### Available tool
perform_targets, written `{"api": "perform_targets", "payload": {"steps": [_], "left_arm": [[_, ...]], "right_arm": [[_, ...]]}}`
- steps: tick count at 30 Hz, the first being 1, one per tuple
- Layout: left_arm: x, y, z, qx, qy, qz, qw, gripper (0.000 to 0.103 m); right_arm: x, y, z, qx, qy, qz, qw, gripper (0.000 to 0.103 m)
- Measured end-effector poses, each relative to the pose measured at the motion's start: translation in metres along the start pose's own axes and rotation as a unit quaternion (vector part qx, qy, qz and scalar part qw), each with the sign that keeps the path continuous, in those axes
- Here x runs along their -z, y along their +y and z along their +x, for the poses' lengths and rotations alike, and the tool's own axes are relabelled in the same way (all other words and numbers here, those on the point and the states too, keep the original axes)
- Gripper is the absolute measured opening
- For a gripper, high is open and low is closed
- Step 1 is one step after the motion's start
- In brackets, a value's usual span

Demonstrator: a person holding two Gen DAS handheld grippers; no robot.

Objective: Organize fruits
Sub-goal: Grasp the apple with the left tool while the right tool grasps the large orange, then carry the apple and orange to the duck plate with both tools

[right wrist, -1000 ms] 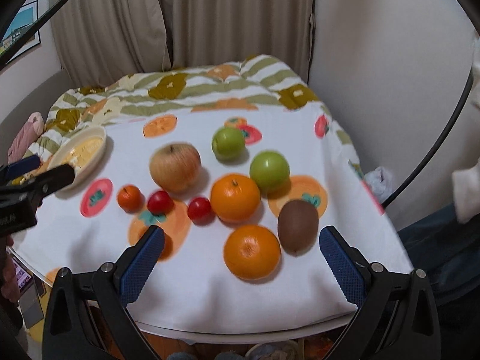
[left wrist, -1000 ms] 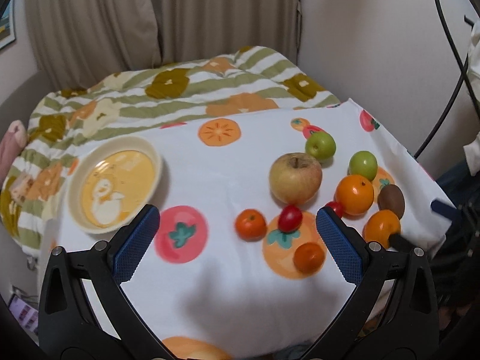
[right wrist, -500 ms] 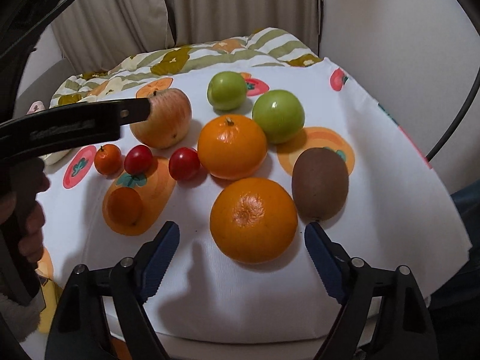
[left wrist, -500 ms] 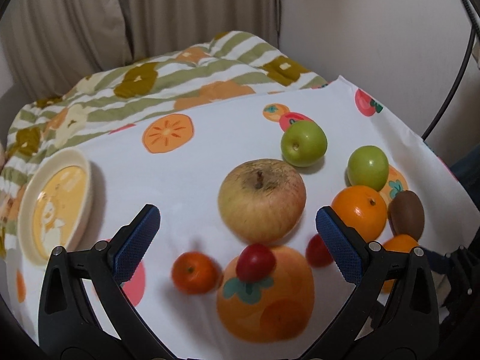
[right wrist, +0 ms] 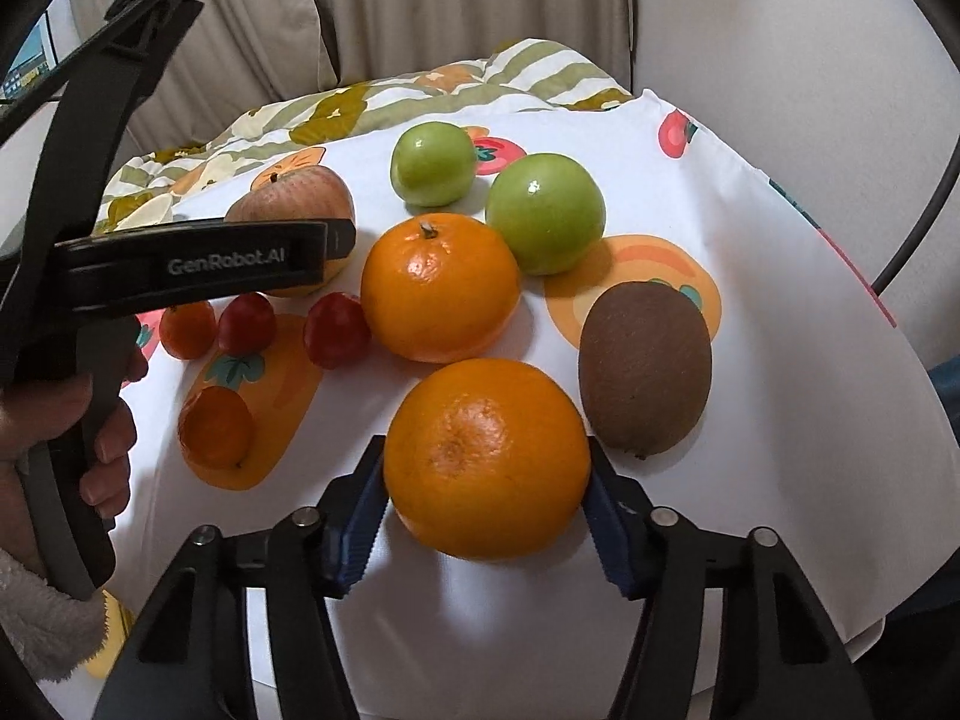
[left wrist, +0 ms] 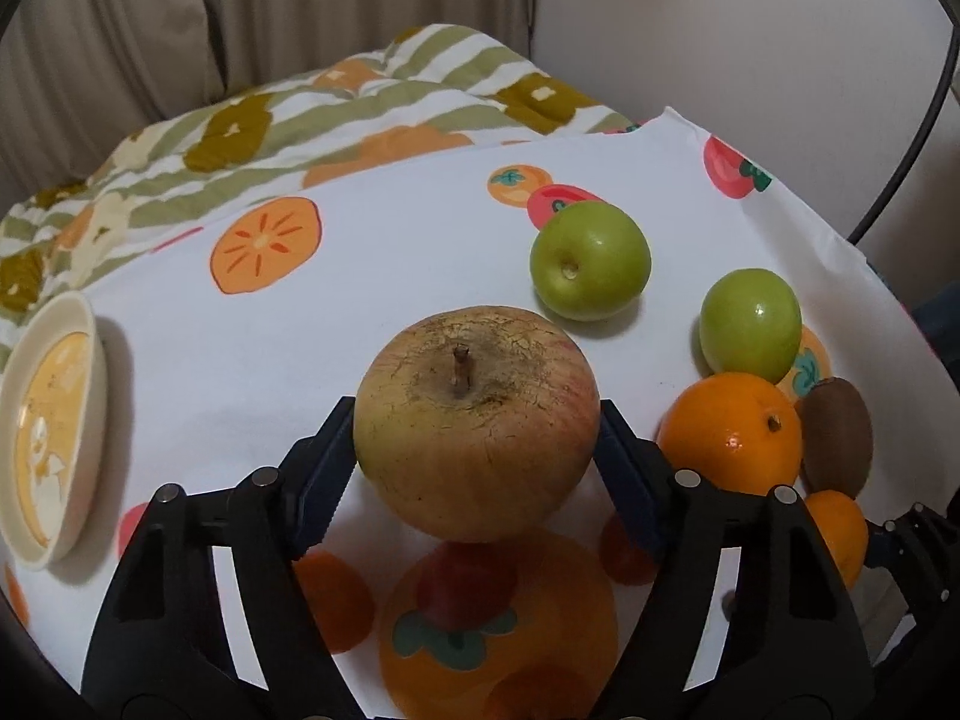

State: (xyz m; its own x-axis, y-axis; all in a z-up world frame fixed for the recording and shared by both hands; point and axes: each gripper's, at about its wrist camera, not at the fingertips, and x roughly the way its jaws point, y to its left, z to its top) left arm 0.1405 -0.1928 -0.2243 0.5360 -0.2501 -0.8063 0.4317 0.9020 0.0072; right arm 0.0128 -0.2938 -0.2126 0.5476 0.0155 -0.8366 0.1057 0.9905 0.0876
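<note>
- Fruits are still scattered on the tabletop (left wrist: 420,252); none lies in the bowl (left wrist: 54,420) at far left.
- Left gripper (left wrist: 474,468): jaws, just closing, clasp the large apple (left wrist: 474,420).
- Right gripper (right wrist: 486,510): jaws, just closing, clasp the near orange (right wrist: 486,456).

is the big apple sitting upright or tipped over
Upright: the big apple has its stem pointing up, seen from the left wrist, and sits on the tablecloth between the left tool's pads.

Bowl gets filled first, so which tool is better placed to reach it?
Left, likely. Both tools have just been closing, the left tool on the apple, the right tool on an orange; the bowl lies just beside the left one.
</note>
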Motion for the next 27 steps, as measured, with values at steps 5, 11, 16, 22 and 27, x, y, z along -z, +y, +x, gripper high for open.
{"api": "perform_targets", "payload": {"steps": [5, 11, 16, 22, 27], "left_arm": [[0.002, -0.002, -0.001, -0.001, -0.002, -0.001, 1.0000, 0.081], [0.002, -0.002, -0.005, -0.009, -0.003, -0.005, 0.9999, 0.080], [0.002, 0.000, -0.017, -0.018, -0.014, -0.010, 0.9997, 0.080], [-0.007, 0.006, -0.042, -0.031, -0.029, -0.027, 0.9987, 0.080], [-0.017, 0.016, -0.074, -0.048, -0.048, -0.047, 0.9966, 0.080]], "right_arm": [[-0.001, -0.002, 0.001, -0.006, 0.000, -0.008, 1.000, 0.056], [-0.004, -0.002, 0.001, -0.017, 0.001, -0.014, 1.000, 0.055], [-0.008, 0.001, -0.003, -0.029, -0.003, -0.024, 0.999, 0.055], [-0.018, 0.008, -0.015, -0.044, -0.013, -0.038, 0.998, 0.055], [-0.036, 0.015, -0.034, -0.057, -0.029, -0.055, 0.996, 0.055]]}}
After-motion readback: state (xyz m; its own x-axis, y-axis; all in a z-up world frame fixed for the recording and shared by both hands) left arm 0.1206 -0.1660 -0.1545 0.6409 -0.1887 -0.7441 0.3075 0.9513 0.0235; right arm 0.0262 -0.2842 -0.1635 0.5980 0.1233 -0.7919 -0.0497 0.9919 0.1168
